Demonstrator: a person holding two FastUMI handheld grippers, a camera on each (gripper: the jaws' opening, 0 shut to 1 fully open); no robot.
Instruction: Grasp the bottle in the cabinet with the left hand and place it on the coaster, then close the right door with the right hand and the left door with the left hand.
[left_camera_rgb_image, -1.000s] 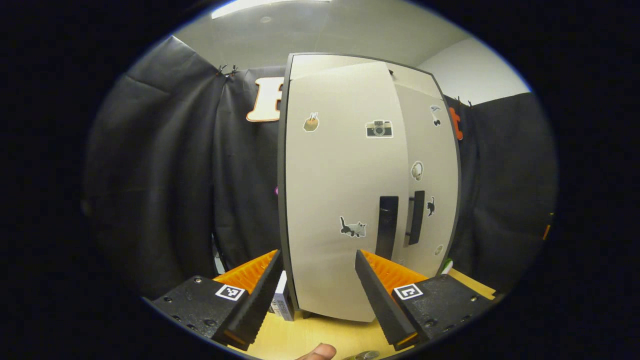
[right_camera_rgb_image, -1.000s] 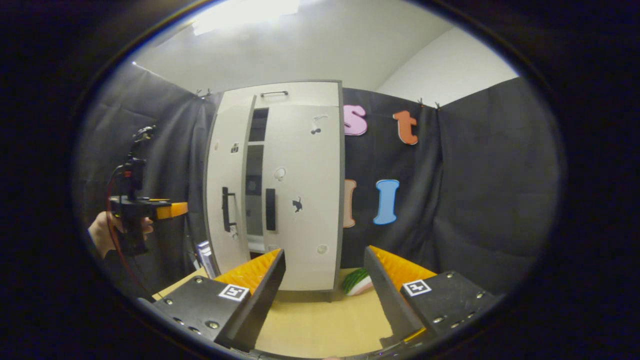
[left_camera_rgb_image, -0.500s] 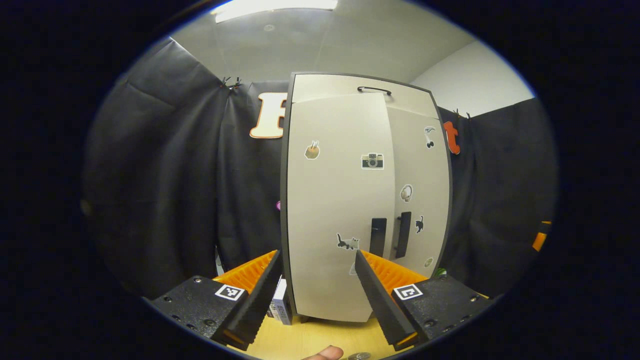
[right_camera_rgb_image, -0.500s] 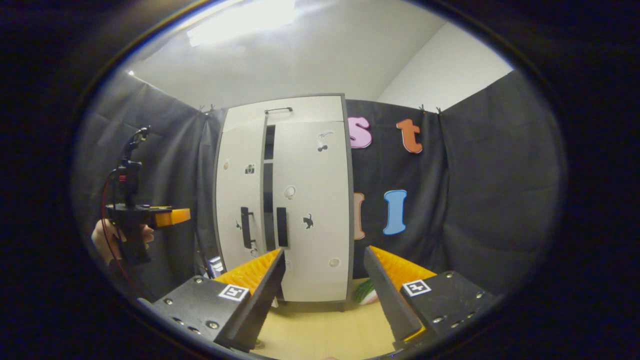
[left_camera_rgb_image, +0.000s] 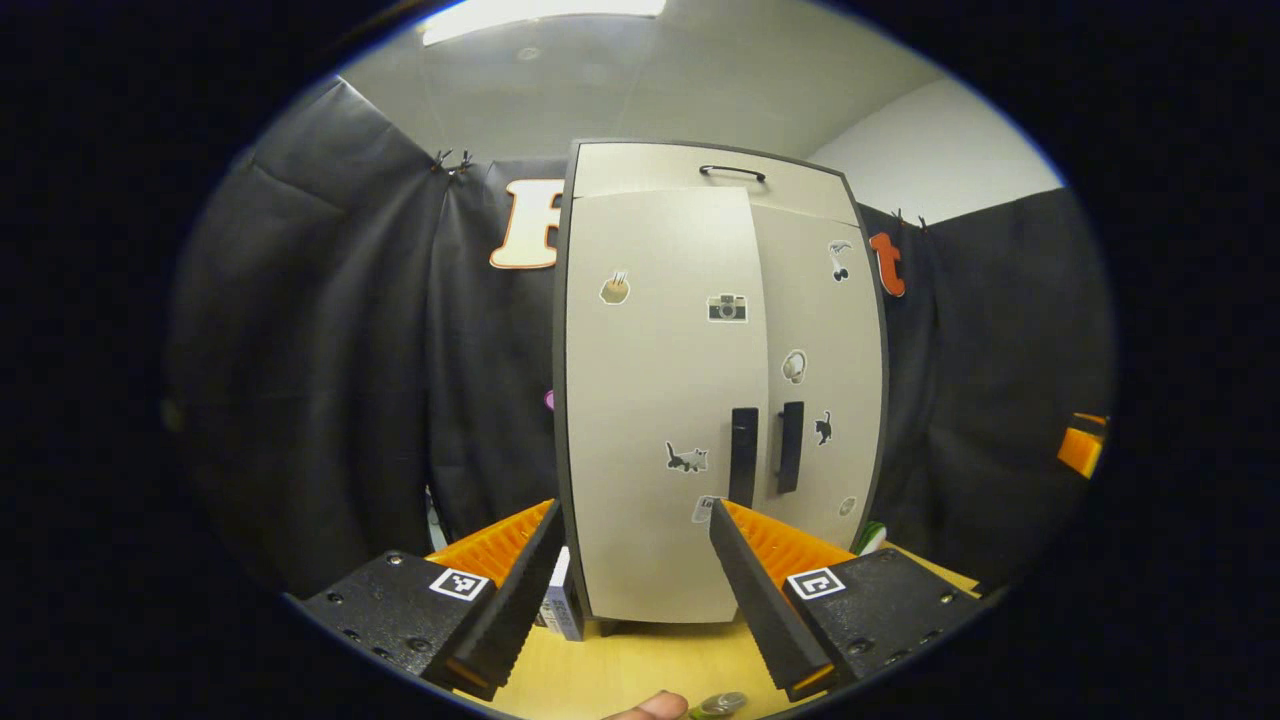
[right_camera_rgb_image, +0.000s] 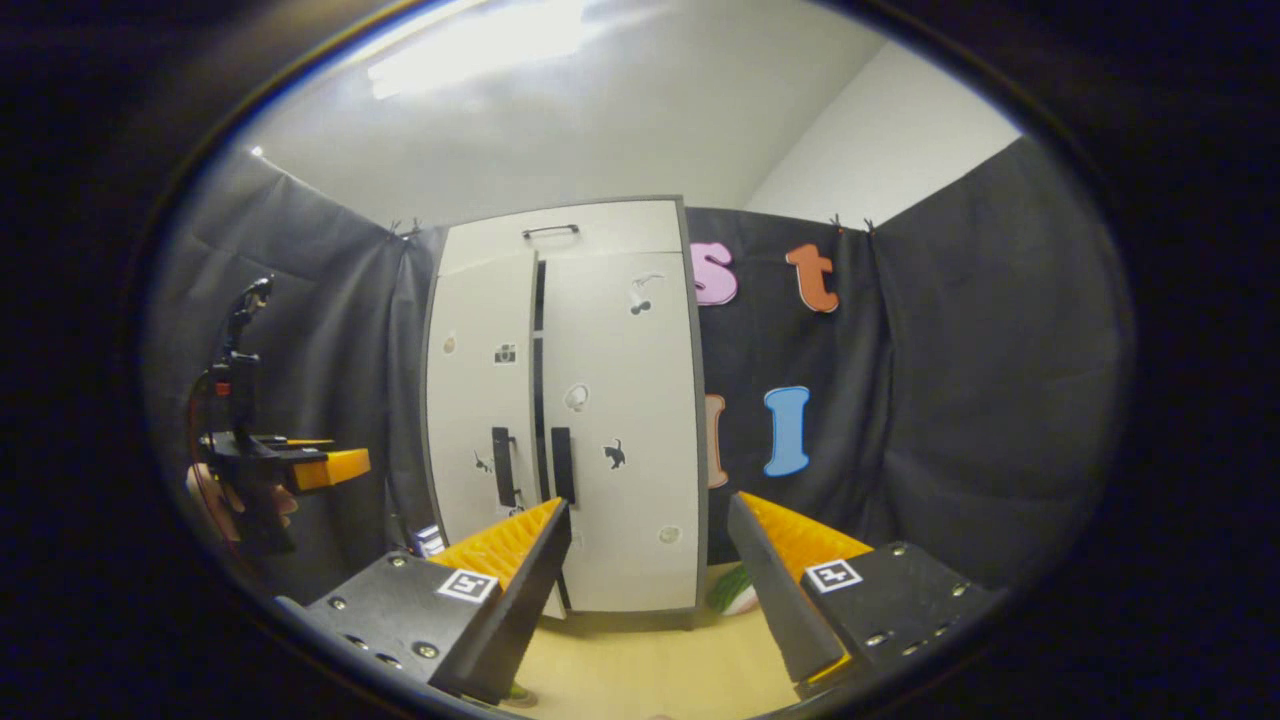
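Staged recording booth, black cloth walls (right_camera_rgb_image: 950, 350), sticker-dotted white cabinet (left_camera_rgb_image: 700, 400) on wooden tabletop (right_camera_rgb_image: 650, 670), plain ceiling (right_camera_rgb_image: 600, 120)

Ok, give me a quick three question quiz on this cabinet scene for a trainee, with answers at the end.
1. True or false: the right door of the cabinet stands wide open.
2. Which sticker sits nearest the left door handle: A camera, B cat, C cherries?
3. What state are the jaws of the left gripper and the right gripper in?

Key: 1 false, it looks shut, with a narrow dark gap between the doors in the right gripper view. 2 B. 3 both open and empty.
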